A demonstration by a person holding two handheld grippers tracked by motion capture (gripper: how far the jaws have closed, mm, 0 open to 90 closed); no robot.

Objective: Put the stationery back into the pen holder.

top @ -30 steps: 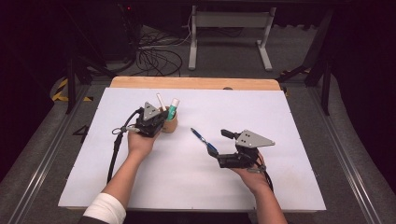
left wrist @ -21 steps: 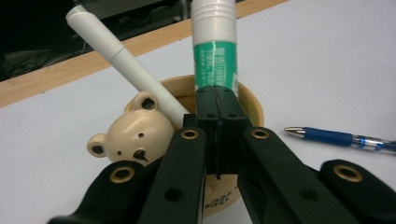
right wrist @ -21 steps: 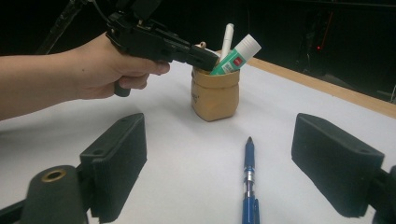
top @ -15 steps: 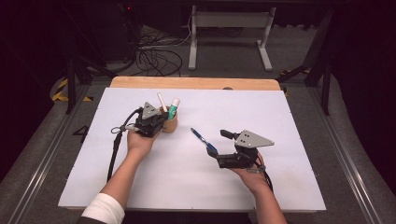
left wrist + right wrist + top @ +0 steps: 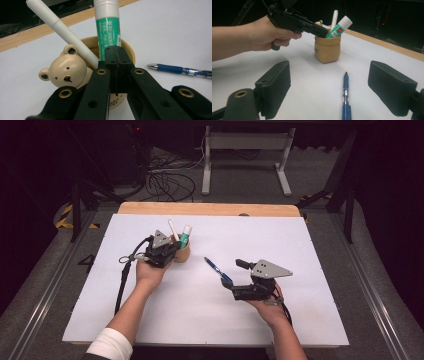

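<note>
Right claw (image 5: 329,92) spread wide, blue pen (image 5: 345,96) lying loose on the bench (image 5: 310,250) between its jaws; beyond, left claw (image 5: 116,58) pinches the bear-faced pen cup's (image 5: 327,48) rim. A skewed closing could roll the pen aside; any tug risks tipping the cup.

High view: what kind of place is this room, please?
Probably a lab or workshop set up for recording, not a home. A white board lies on a wooden table under a fixed camera, loose cables sprawl over the grey floor behind it, and a metal stand waits in the dark background.
</note>
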